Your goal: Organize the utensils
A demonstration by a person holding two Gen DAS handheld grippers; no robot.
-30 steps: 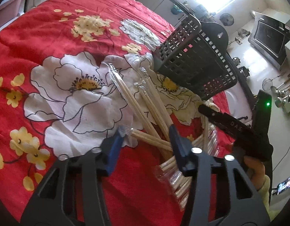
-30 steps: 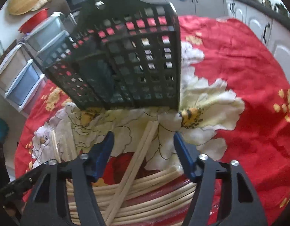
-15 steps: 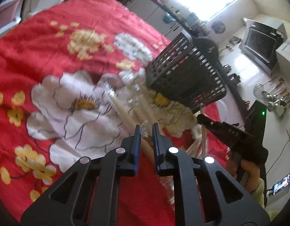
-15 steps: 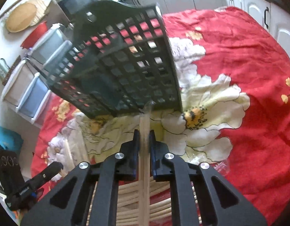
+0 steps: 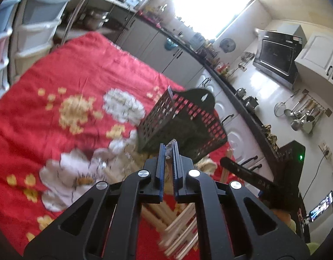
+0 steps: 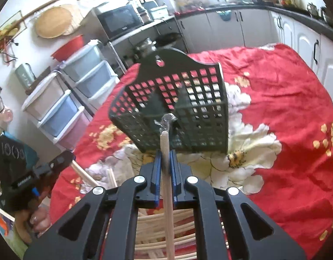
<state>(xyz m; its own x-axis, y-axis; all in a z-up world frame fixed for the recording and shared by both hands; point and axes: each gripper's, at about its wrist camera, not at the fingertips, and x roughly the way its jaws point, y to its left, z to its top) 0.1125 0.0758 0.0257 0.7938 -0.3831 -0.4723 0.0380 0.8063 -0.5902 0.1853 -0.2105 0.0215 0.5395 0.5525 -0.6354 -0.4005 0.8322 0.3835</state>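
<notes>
Both grippers loaded. Right gripper (image 6: pixel 164 162) is clamped on a wrapped chopstick pair (image 6: pixel 166 173), pads pinching the shaft a little below its tip; the clear wrapper (image 6: pixel 166 121) sticks out crumpled past the wood, pointing at the black mesh basket (image 6: pixel 177 110). Left gripper (image 5: pixel 169 153) is nearly closed on another wrapped pair (image 5: pixel 169 149). Only a scrap of plastic and a sliver of wood show between the pads, so grip depth is hard to judge there.

The rest of the chopsticks (image 5: pixel 179 229) lie in a loose crossed pile on the red floral cloth (image 5: pixel 80 69) over the tabletop, right under both grippers. The basket stands tilted just beyond the pile, open mouth facing roughly up and away.

Handling, as I read it:
- Sticks look like light, stiff wood. No weight problem.
- The plastic sleeve is the issue: slick film over round wood, so the stick can slide or rotate in the pads. Needs a firm squeeze, not a light one.
- Long and thin, so gripped near one end it will lever and droop. The right gripper's hold has most of the length trailing behind.
- Better hold: closer to mid-shaft, pads square across both sticks, never on the empty wrapper tail.
- The basket looks like light plastic and already leans; a stick end jabbing the mesh could tip it or catch in a hole. Tip goes in over the rim.
</notes>
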